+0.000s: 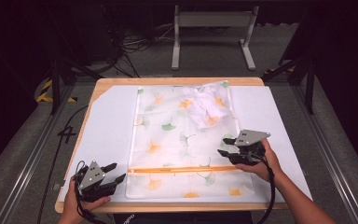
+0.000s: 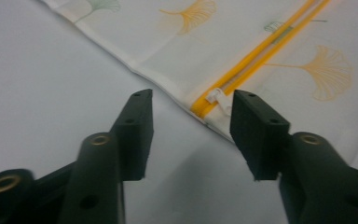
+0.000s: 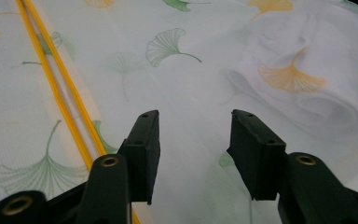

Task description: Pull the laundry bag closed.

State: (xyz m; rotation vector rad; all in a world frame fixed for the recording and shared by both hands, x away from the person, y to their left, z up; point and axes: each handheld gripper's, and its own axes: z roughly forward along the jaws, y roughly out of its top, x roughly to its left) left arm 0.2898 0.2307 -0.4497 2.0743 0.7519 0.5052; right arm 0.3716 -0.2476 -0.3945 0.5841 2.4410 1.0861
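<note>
- Mesh laundry bag (image 1: pixel 177 140) with a ginkgo-leaf print lies flat on the tabletop (image 1: pixel 107 126), ahead of both my grippers; a bundled white garment (image 1: pixel 208 108) sits inside it at the far end, beyond my right gripper.
- Yellow zipper (image 1: pixel 182 170) runs crosswise near the bag's near edge, its long axis going from my left gripper toward my right one.
- Left gripper (image 1: pixel 113 172): released, jaws spread, nothing between them. It rests low just off the bag's left edge.
- In the left gripper view the white zipper pull (image 2: pixel 218 97) lies straight ahead, just past the jaw tips and a little toward the right-hand jaw; the zipper (image 2: pixel 261 49) leads away from it up and to the right.
- Right gripper (image 1: pixel 224 147): released too, jaws spread, empty, poised over the bag's right side just beyond the zipper's other end.
- In the right gripper view the zipper (image 3: pixel 58 88) passes to the left of the jaws, and the garment (image 3: pixel 307 79) lies ahead to the right.
- Judgement: the pull is at my left gripper's end, so the left is the nearer one for pinching it; travel would then follow the zipper line toward my right gripper.
- Right looks placed to press the mesh down.
</note>
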